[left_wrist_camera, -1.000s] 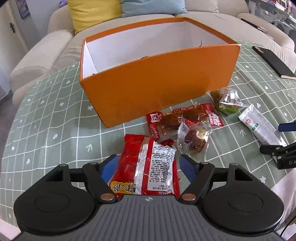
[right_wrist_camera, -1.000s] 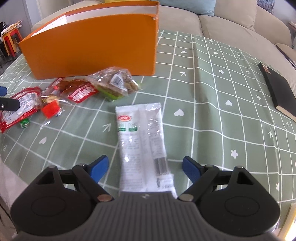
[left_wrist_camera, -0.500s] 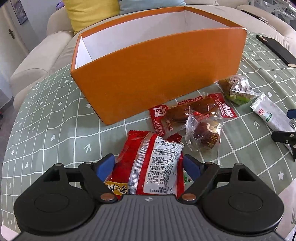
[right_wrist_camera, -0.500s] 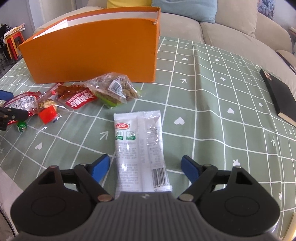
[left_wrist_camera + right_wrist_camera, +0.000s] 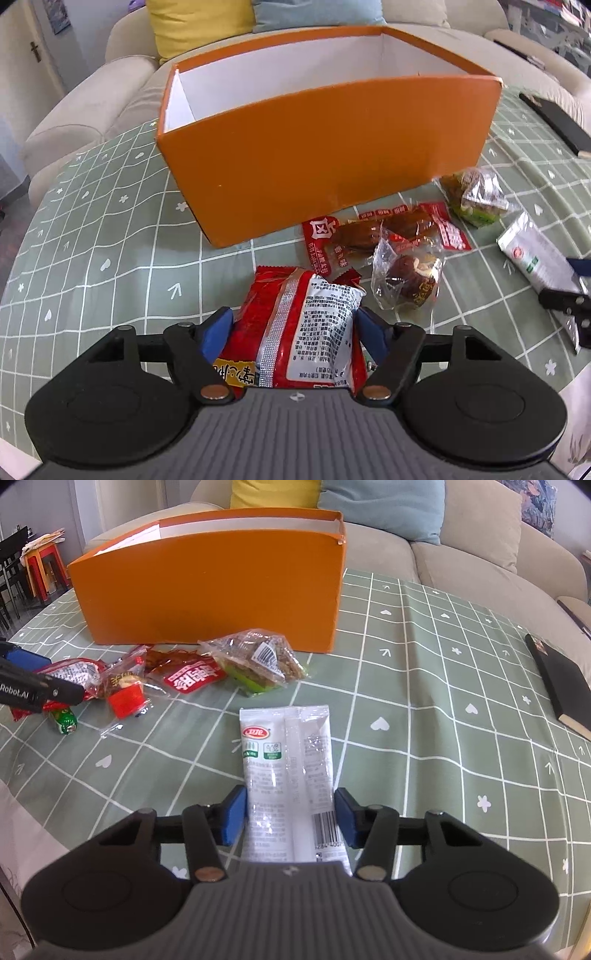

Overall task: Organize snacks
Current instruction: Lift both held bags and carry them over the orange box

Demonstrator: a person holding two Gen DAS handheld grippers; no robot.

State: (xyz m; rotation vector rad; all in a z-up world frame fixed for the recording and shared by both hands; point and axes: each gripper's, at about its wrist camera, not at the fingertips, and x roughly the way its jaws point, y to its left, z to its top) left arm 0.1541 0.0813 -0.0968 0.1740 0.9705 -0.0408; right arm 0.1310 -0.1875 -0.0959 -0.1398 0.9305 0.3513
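A red snack packet [image 5: 280,310] lies on the green checked tablecloth between the pads of my left gripper [image 5: 293,325]. Its jaws are closing and the blue pads meet the packet's two sides. My right gripper [image 5: 290,808] is closing as well, its pads against the long edges of a white snack packet [image 5: 286,746] that lies flat on the cloth. The open orange box [image 5: 332,147] stands behind the snacks, white inside, and nothing shows in the part I can see. In the right wrist view the orange box [image 5: 210,590] is at the back left.
Loose snacks lie before the box: a red sausage packet [image 5: 384,232], a clear-wrapped dark snack [image 5: 406,280], a green and brown packet [image 5: 476,199], a small green candy [image 5: 64,720]. A black notebook [image 5: 561,686] lies at the right. A sofa with cushions stands behind the table.
Both pairs of jaws have narrowed, the right far more than the left, and their pads now reach the sides of the red packet and the white packet. Neither packet has left the cloth.
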